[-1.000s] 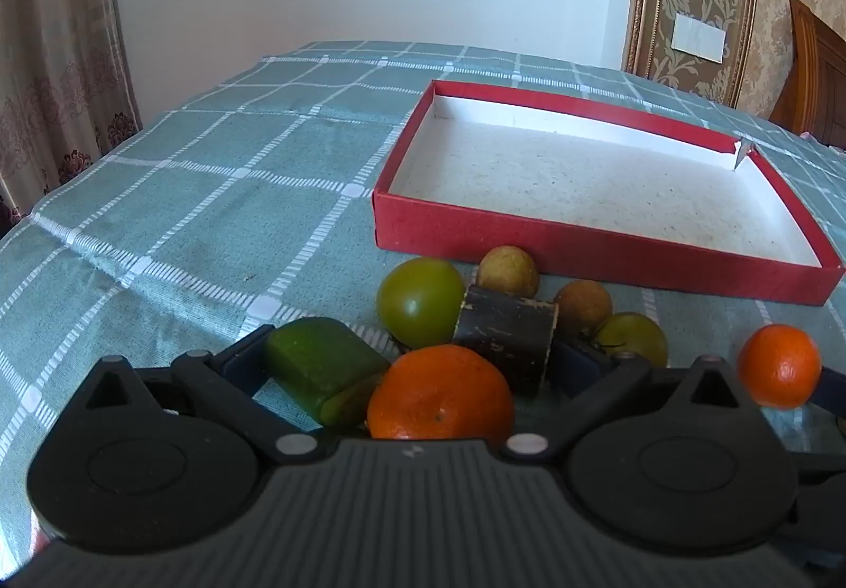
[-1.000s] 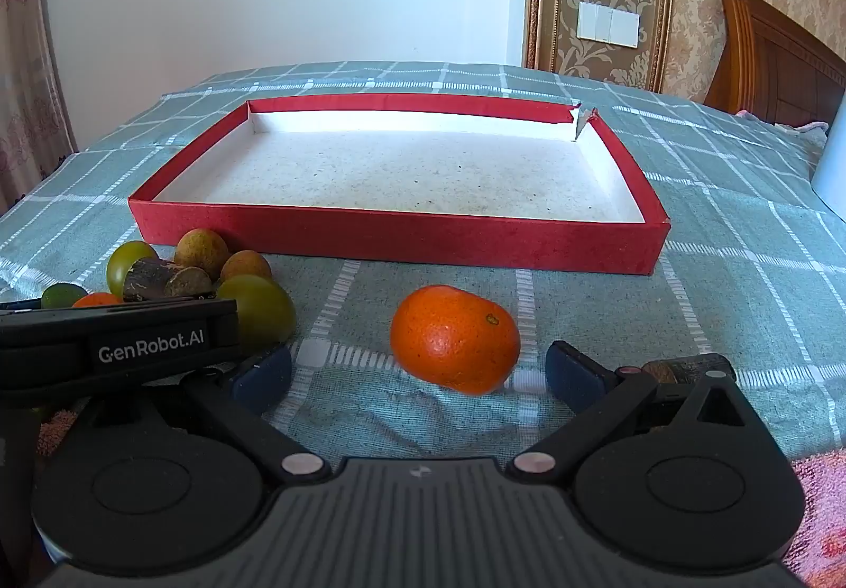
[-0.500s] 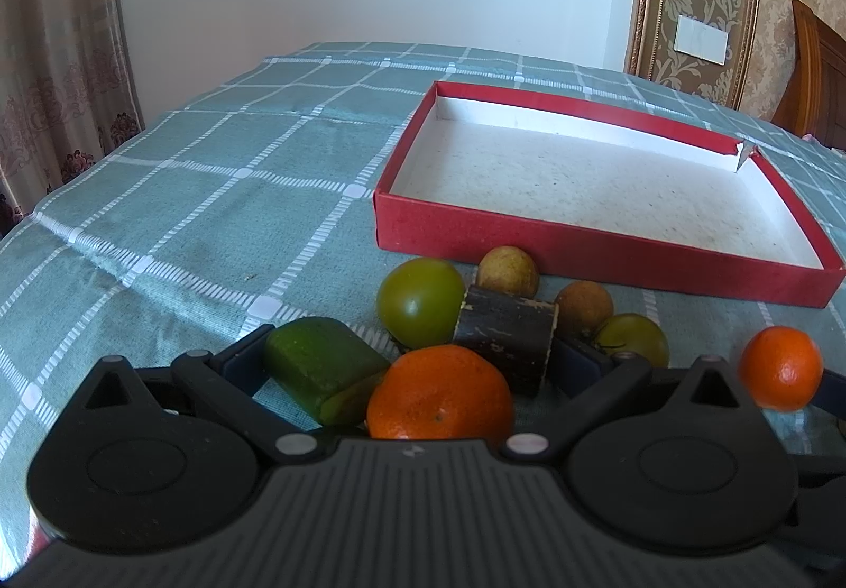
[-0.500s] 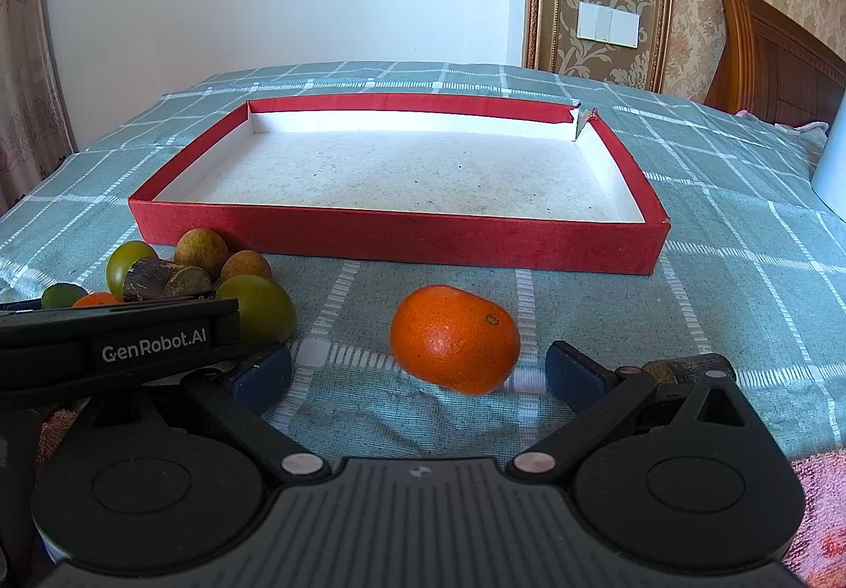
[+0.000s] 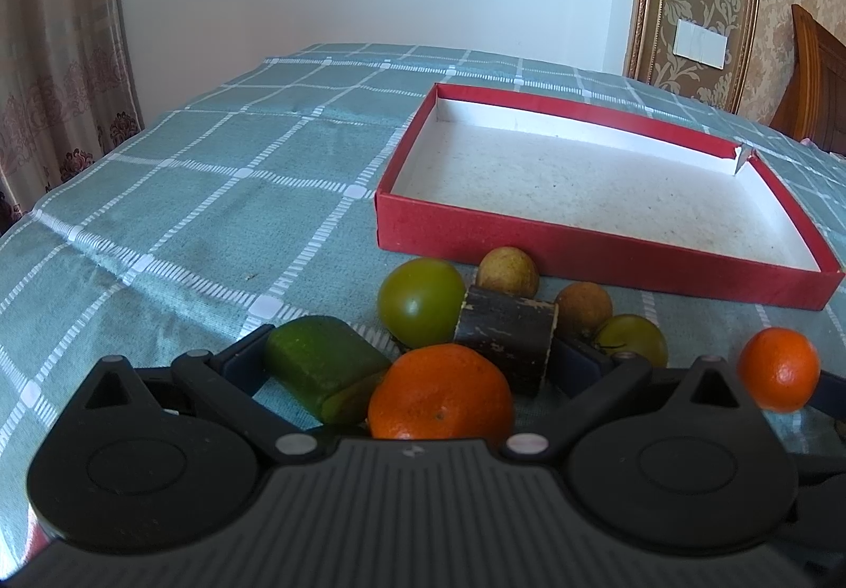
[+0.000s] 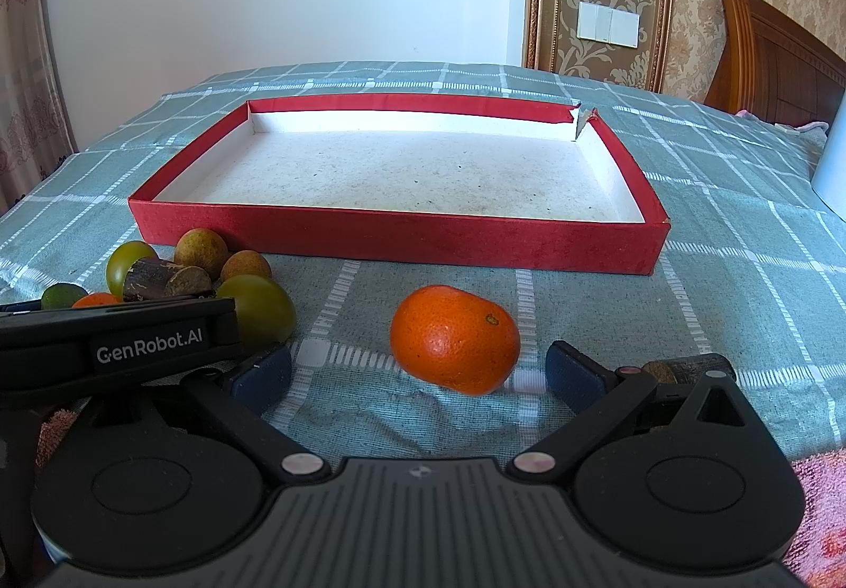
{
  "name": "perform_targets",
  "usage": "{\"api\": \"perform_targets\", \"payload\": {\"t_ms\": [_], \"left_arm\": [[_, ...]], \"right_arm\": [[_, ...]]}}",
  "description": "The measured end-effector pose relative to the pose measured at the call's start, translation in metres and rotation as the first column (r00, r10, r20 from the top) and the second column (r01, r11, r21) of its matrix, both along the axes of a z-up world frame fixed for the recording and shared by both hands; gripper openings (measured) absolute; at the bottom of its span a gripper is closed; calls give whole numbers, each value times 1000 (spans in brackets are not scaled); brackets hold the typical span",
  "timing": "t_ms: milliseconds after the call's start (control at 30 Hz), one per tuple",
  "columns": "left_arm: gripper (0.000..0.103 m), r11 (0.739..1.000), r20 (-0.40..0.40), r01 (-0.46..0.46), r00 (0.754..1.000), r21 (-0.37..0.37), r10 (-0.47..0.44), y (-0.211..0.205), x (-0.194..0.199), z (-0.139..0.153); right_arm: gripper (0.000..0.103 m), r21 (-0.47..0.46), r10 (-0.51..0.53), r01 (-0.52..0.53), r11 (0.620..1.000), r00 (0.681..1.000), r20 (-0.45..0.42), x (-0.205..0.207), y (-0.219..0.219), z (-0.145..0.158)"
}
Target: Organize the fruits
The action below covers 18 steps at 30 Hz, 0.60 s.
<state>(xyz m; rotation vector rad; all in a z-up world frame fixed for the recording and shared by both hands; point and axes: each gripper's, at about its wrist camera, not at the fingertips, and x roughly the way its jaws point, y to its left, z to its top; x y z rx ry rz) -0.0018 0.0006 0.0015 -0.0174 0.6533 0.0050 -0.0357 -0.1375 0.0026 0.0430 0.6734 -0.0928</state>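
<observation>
The right gripper, fingers spread wide, is facing a tangerine lying between them on the bed (the empty red tray beyond). The left gripper is also hanging open.

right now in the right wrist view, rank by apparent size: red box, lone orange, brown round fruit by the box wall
1. red box, largest by far
2. lone orange, though it sits nearer the camera
3. brown round fruit, smallest
</observation>
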Motion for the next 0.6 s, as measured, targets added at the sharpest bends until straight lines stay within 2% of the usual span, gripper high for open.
{"api": "perform_targets", "payload": {"t_ms": [600], "left_arm": [[103, 1000, 6, 0, 1000, -9, 0, 1, -1, 0]], "right_arm": [[103, 2, 1, -1, 1000, 1000, -1, 0, -1, 1]]}}
